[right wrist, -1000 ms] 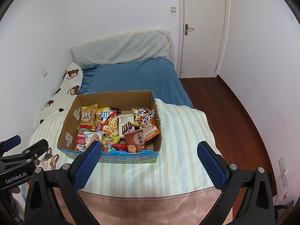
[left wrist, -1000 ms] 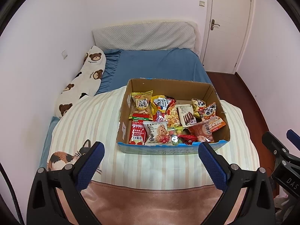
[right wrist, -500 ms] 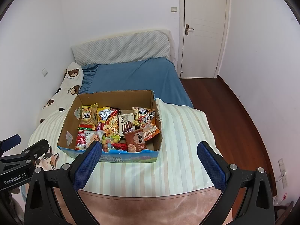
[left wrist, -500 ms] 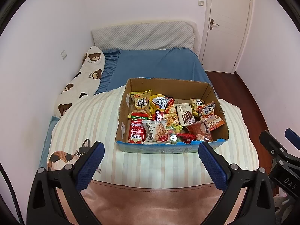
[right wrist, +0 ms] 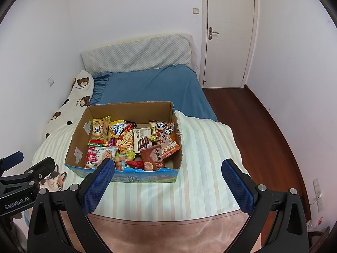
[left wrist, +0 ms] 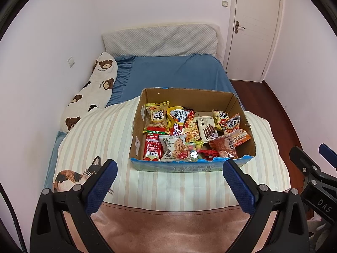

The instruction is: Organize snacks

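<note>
Our left gripper (left wrist: 168, 181) is wide open and holds nothing. The snacks (left wrist: 189, 135) all sit in the box (left wrist: 189, 166) on the striped blanket (left wrist: 101, 139). Our right gripper (right wrist: 167, 181) is wide open too. We may be starting or done; we cannot tell.

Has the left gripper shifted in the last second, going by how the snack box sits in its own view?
Yes, slightly. In the left wrist view the cardboard snack box has drifted left against the left gripper, so the gripper has eased right. Its jaws remain wide open.
</note>
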{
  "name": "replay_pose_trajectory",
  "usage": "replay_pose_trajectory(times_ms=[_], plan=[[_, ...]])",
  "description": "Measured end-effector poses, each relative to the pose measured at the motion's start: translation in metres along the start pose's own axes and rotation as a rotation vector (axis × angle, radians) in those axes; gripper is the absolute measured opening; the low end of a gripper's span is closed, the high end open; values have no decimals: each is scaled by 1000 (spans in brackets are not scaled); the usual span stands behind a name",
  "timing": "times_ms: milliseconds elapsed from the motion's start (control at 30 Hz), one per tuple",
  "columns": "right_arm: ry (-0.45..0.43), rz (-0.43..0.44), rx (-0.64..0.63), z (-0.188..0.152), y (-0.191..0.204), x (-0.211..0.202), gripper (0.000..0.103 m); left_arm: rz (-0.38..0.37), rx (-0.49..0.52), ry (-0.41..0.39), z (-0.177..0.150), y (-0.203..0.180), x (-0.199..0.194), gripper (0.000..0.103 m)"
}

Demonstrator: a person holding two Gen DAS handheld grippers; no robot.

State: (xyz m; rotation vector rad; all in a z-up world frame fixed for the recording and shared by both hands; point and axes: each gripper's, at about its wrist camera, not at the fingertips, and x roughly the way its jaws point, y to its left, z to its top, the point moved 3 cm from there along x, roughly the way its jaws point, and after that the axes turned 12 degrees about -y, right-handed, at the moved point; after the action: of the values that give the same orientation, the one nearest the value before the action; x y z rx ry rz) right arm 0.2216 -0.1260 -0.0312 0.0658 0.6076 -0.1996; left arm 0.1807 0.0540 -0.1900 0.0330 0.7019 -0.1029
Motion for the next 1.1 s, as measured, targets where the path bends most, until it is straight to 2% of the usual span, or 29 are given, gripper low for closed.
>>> replay_pose_trajectory(times_ms=[1100], plan=[[-24,-5,-5,6,0,-10,103,-22,21,-5,2,-5,-4,103]])
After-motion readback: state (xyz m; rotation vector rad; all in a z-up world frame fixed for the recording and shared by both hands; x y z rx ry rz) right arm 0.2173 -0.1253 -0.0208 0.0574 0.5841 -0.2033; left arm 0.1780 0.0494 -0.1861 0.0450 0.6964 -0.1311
